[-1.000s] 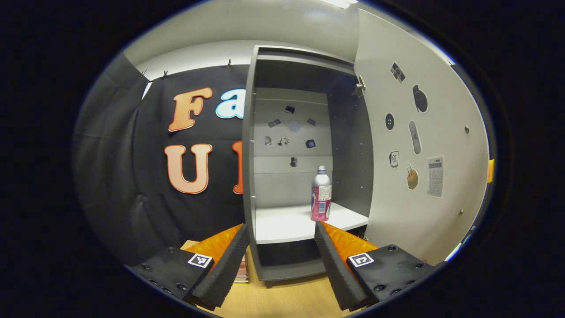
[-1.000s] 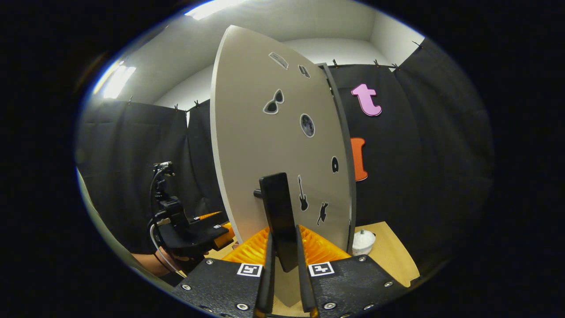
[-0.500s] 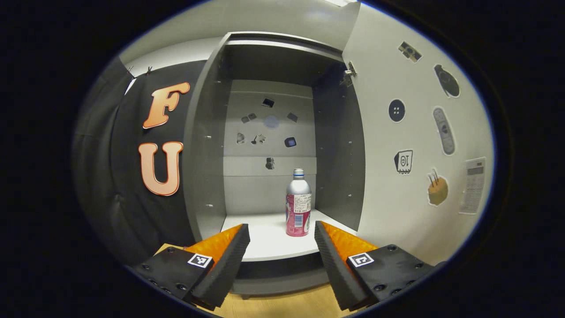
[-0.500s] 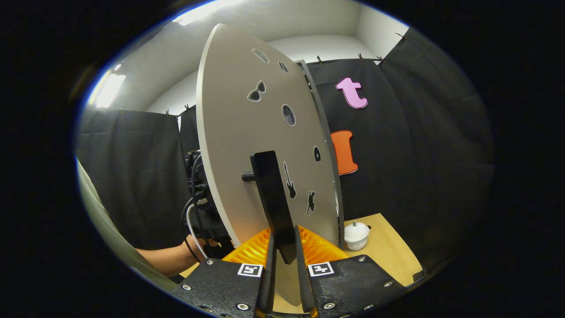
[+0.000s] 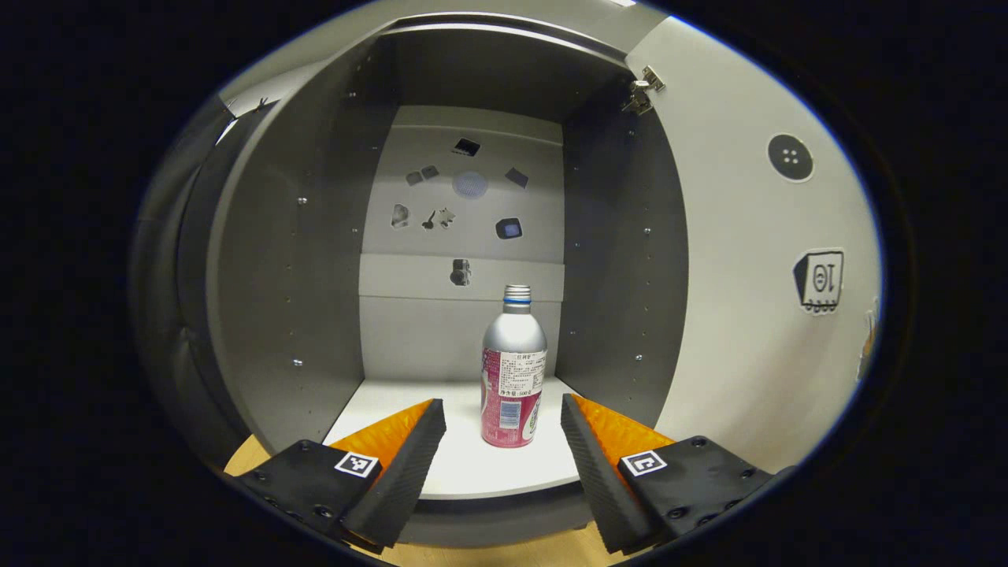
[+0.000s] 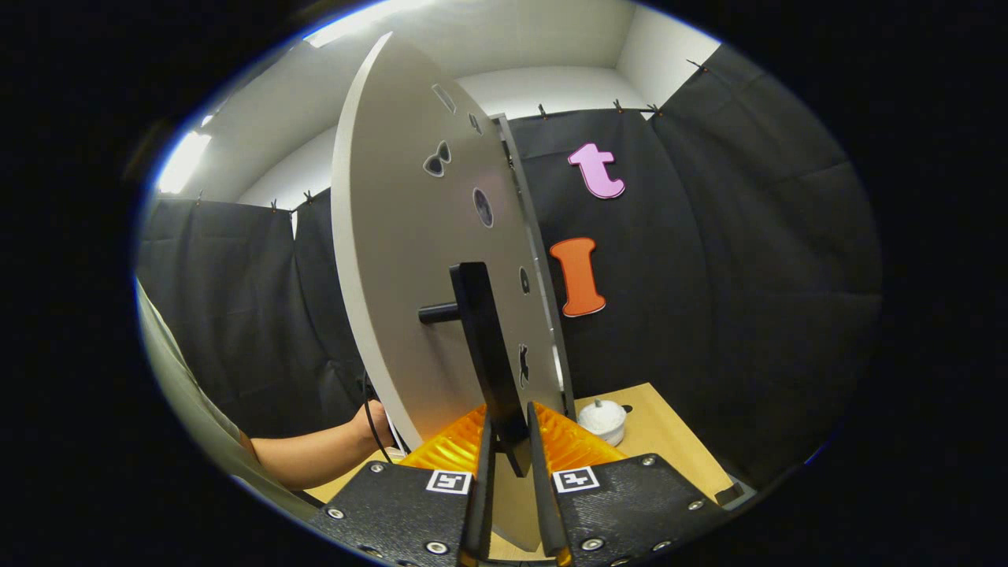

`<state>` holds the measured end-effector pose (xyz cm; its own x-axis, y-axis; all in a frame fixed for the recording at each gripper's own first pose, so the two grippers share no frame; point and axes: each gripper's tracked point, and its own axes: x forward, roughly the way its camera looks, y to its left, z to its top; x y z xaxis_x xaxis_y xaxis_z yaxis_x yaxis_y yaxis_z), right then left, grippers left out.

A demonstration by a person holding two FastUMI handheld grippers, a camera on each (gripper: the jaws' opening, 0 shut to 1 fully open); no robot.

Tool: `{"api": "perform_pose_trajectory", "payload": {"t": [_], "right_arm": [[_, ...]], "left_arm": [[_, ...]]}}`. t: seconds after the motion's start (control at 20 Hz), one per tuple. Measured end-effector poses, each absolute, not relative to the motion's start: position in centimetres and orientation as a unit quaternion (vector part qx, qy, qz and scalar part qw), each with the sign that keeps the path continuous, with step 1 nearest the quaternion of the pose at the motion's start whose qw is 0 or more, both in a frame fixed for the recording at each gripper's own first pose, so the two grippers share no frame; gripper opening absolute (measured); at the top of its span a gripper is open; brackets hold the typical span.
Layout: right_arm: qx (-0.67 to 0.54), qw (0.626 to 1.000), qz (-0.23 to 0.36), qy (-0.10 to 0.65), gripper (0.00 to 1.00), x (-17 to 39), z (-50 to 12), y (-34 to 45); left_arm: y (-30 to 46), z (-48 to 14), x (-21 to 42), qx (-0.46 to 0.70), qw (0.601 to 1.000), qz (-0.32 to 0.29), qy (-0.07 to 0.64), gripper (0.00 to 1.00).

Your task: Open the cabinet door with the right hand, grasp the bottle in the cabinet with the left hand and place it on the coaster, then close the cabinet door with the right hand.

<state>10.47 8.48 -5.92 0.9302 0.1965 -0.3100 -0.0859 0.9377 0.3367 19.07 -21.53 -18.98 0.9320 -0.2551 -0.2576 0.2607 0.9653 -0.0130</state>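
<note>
While the right tongs sit clamped on the black door handle, the cabinet door is swung wide, so step 1 looks done. Bottle stands upright on the cabinet shelf, untouched, ahead of and between the fingers of the left tongs, which are spread wide w/ nothing held. Left to do: grasp bottle, set on coaster, shut door.

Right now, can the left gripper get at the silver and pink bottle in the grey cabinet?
Probably yes: the left gripper is open, the bottle stands upright ahead between its fingers, and the door is swung aside.
</note>
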Motion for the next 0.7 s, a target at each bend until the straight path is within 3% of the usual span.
{"api": "perform_pose_trajectory", "payload": {"t": [0.1, 0.15, 0.2, 0.25, 0.5, 0.55, 0.7], "right_arm": [[0.163, 0.970, 0.063, 0.169, 0.21, 10.6, -6.0, 8.0], [0.165, 0.970, 0.059, 0.169, 0.10, 10.6, -6.0, 7.9], [0.167, 0.970, 0.055, 0.167, 0.09, 10.6, -6.0, 7.7], [0.166, 0.971, 0.051, 0.165, 0.20, 10.7, -6.0, 7.5], [0.162, 0.973, 0.026, 0.163, 0.21, 10.9, -6.2, 6.3], [0.160, 0.973, 0.023, 0.165, 0.22, 10.8, -6.3, 6.3], [0.151, 0.974, 0.019, 0.166, 0.33, 10.7, -6.4, 5.8]], "left_arm": [[-22.5, -20.0, 20.5, 0.010, 0.981, -0.133, 0.138, 0.96], [-22.8, -20.5, 21.3, 0.010, 0.981, -0.132, 0.141, 0.96], [-22.9, -21.0, 22.2, 0.012, 0.981, -0.125, 0.145, 0.96], [-22.8, -21.6, 22.9, 0.013, 0.981, -0.119, 0.150, 0.96], [-23.4, -23.4, 25.7, 0.015, 0.980, -0.111, 0.164, 0.96], [-23.6, -23.4, 26.3, 0.017, 0.980, -0.114, 0.162, 0.93], [-24.4, -23.9, 27.5, 0.023, 0.979, -0.117, 0.163, 0.96]]}}
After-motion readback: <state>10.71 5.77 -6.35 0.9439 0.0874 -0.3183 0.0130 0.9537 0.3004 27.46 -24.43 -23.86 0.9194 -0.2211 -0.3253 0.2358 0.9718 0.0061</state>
